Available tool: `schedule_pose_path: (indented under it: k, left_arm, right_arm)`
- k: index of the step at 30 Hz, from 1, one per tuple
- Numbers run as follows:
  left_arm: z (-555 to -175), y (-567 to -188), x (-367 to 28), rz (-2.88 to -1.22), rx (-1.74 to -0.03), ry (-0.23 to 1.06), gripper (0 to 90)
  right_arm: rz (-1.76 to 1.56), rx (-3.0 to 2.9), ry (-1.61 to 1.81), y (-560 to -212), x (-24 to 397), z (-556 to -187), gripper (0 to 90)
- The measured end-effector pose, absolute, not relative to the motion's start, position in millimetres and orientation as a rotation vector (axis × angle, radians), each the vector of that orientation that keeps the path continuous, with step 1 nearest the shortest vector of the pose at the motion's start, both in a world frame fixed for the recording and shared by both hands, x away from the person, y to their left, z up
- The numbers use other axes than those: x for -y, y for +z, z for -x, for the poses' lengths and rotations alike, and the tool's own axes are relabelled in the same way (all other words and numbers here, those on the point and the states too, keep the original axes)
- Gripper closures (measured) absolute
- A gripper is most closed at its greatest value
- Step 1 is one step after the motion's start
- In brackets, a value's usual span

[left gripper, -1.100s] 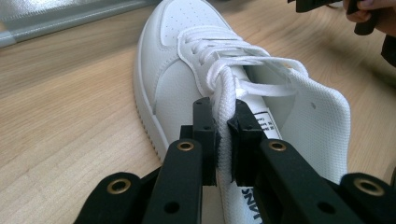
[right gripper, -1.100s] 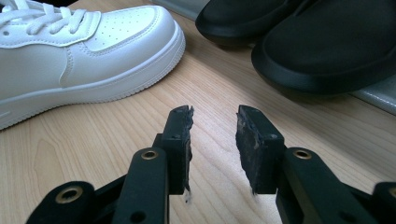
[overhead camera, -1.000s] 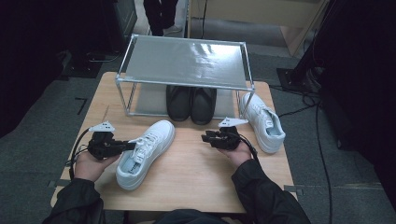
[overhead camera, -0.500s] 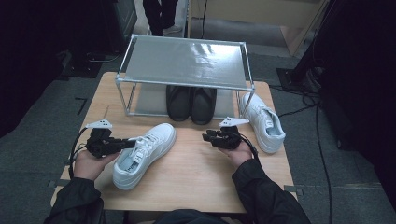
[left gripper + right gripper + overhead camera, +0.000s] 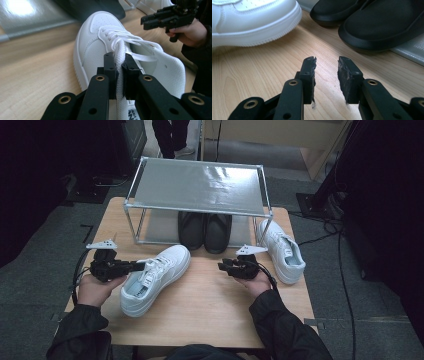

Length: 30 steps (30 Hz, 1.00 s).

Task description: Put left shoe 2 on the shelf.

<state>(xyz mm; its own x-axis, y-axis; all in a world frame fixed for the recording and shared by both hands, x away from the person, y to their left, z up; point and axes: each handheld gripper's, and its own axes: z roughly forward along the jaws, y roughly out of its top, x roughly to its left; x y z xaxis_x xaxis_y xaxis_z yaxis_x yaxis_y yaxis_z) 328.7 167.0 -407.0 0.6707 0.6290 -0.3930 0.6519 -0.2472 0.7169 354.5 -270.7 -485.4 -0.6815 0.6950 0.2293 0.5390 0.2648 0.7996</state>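
Left tool (image 5: 119, 65), clamped on the tongue of a white sneaker (image 5: 152, 277) near the surface's (image 5: 210, 310) front left. Right tool (image 5: 326, 65), jaws apart and empty, beside it. Beyond: black shoes (image 5: 205, 231) under a rack (image 5: 200, 185).

The sneaker (image 5: 100, 42) looks like smooth white leather with a faint sheen, its collar a dimpled mesh cloth and its laces (image 5: 125, 43) flat woven fabric. The table (image 5: 210, 305) is pale matt wood with visible grain, and the rack (image 5: 200, 187) has thin metal tubes under a glossy silver sheet. The black shoes (image 5: 372, 22) seem matt, and the right gripper (image 5: 326, 65) carries rough, frayed pads (image 5: 344, 75) on hard black plastic.
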Motion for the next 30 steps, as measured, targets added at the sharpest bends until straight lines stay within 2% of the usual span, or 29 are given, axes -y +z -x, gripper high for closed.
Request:
schedule_pose_path:
  k: [30]
  left_arm:
    - [-343.7, -334.6, -169.4, -1.936, -0.944, -0.021, 85.0]
  right_arm:
    - [-1.187, -2.361, 1.363, -488.2, 271.8, -356.2, 66.9]
